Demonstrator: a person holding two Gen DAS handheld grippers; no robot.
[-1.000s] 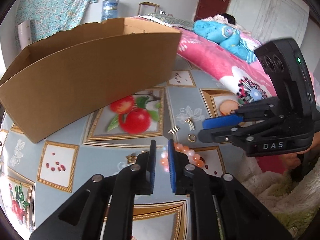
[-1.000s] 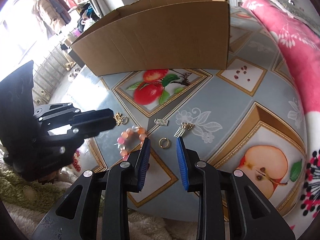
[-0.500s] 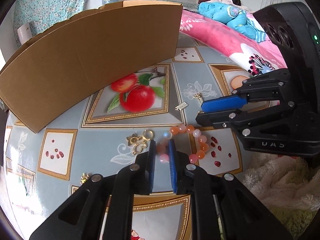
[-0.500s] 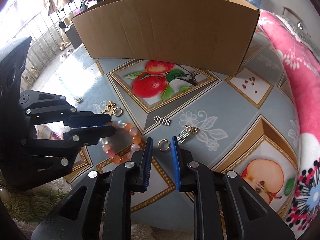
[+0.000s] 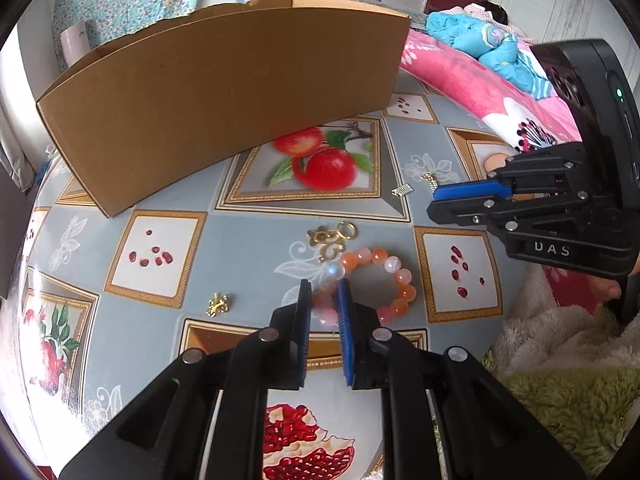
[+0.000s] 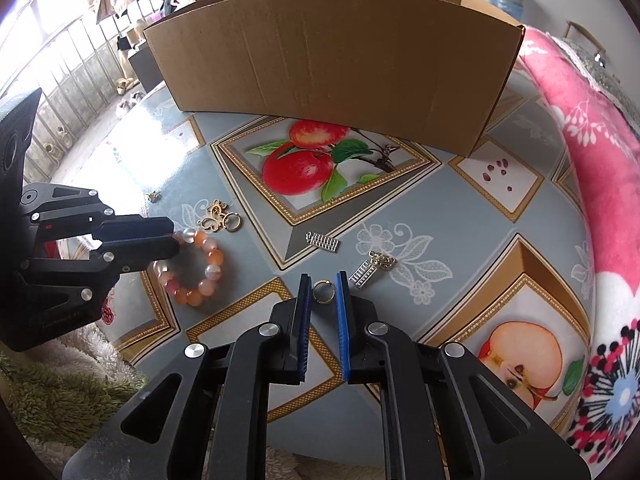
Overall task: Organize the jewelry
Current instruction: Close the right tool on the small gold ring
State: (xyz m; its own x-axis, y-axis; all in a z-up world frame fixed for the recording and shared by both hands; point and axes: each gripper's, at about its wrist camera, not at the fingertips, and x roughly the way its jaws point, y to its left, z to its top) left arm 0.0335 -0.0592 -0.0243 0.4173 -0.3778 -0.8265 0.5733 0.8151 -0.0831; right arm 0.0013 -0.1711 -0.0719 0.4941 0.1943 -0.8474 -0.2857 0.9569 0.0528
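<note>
On the fruit-print tablecloth (image 6: 460, 208), jewelry lies scattered in front of a cardboard box (image 6: 332, 52) w/ its open top facing up. Left gripper (image 5: 323, 292) sits low over the cloth, jaws narrowed to a slim gap w/ the near side of the bead bracelet (image 5: 372, 284) between the blue pads (image 5: 343, 312); pads look to be right against the beads, but can't tell if they're truly pinching. Bracelet = orange, pink & pale beads in a loop, flat on the cloth. Just beyond it, touching or nearly so, a gold filigree charm w/ ring (image 5: 331, 238); a small gold piece (image 5: 217, 304) lies well to the left. Right gripper (image 6: 322, 288) also low, jaws part-closed w/ a small gold ring (image 6: 322, 291) between the tips, ring on the cloth; narrow gaps show either side, so not clamped. Near it to the right, a silver abacus-style pendant (image 6: 370, 270), tilted; a second silver abacus charm (image 6: 323, 241) lies flat a bit farther toward the box. In right wrist view the left gripper comes in from the left edge, tips over the bracelet (image 6: 194, 270). Pink floral blanket (image 6: 592, 152) runs along the right side of the table; green-cream fuzzy fabric (image 5: 560, 392) at the near edge.
</note>
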